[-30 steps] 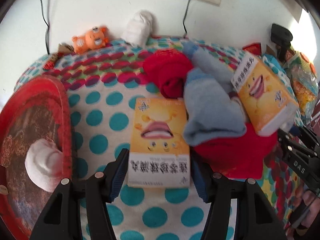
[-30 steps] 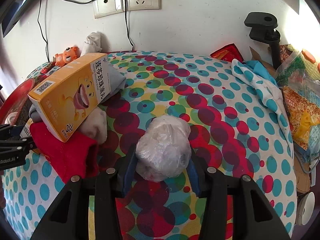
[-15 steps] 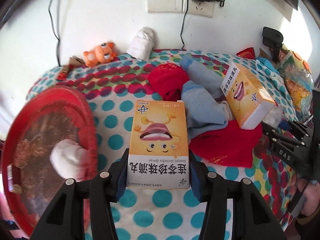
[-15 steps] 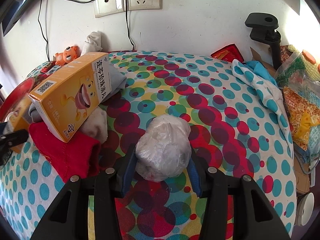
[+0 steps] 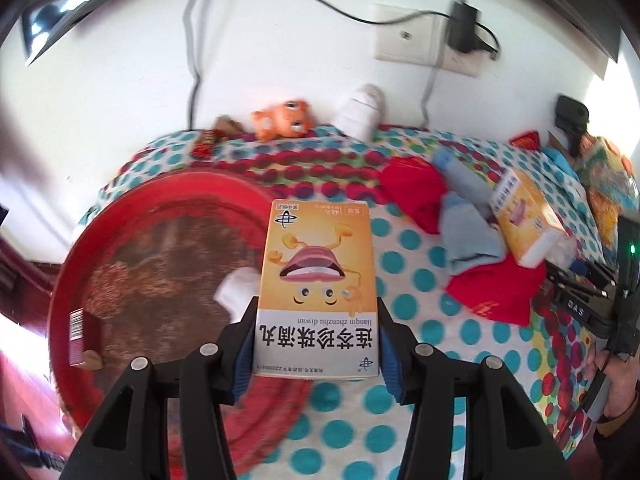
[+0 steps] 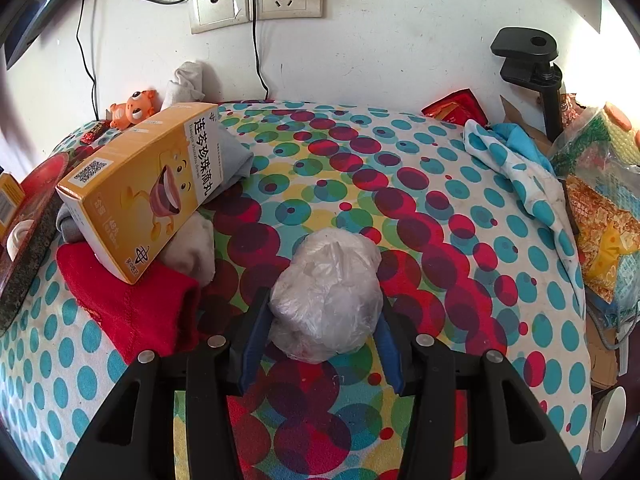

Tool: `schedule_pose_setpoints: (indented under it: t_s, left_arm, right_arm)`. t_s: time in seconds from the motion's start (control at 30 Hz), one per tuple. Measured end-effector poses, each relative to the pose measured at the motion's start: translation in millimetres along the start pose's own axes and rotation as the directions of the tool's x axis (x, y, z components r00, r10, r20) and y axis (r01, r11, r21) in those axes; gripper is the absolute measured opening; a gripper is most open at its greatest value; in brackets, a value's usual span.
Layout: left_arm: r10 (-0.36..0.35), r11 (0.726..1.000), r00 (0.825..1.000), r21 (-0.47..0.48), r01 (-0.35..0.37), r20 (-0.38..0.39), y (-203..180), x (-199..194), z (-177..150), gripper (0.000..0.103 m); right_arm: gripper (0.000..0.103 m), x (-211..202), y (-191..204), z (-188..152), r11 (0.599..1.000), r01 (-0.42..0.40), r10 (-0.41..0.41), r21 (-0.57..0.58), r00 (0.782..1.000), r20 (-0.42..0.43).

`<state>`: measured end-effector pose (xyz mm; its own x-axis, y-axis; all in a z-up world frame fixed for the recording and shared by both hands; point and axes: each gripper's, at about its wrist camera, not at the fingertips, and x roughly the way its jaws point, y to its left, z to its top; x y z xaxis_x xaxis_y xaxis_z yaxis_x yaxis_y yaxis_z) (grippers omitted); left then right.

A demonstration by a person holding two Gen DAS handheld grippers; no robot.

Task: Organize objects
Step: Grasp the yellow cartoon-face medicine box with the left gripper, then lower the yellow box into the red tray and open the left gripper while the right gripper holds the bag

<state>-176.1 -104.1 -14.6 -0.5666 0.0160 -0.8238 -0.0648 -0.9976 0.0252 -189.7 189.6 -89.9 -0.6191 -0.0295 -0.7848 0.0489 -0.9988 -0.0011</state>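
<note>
My left gripper, angled downward, pinches the yellow cardboard medicine box; at 3 o'clock, my right gripper clamps a crumpled clear plastic bundle.

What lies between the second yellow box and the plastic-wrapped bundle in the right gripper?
In the right wrist view, a whitish cloth lump and red cloth lie between the yellow box and the bundle.

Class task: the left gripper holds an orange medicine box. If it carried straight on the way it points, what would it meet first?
Probably the red round tray or the white sock lying in it, since the left gripper and its orange medicine box point down over the tray's edge. Depth is uncertain.
</note>
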Motion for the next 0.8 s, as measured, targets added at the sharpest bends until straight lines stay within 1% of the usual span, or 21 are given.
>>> schedule_pose_setpoints:
  t_s: [0.1, 0.27, 0.4, 0.53, 0.8]
  left_arm:
    - [0.041, 0.999, 0.999, -0.024, -0.041, -0.003, 22, -3, 2, 0.052]
    - [0.104, 0.992, 0.994, -0.073, -0.107, -0.033, 63, 1, 2, 0.052]
    - [0.124, 0.983, 0.991, -0.127, -0.130, -0.050, 97, 10, 2, 0.052]
    - [0.172, 0.969, 0.982, -0.165, -0.183, -0.076, 128, 25, 3, 0.052]
    - [0.178, 0.950, 0.976, -0.238, -0.204, -0.125, 186, 45, 15, 0.053]
  right_arm:
    - [0.047, 0, 0, 0, 1.000, 0.000, 0.000, 0.000, 1.000, 0.000]
    - [0.048, 0, 0, 0, 1.000, -0.001, 0.001, -0.003, 1.000, -0.001]
    - [0.048, 0, -1, 0, 1.000, -0.001, 0.001, -0.004, 1.000, -0.001]
    - [0.049, 0, 0, 0, 1.000, 0.000, 0.000, -0.004, 1.000, -0.002]
    - [0.051, 0, 0, 0, 1.000, -0.002, 0.002, -0.004, 1.000, -0.002]
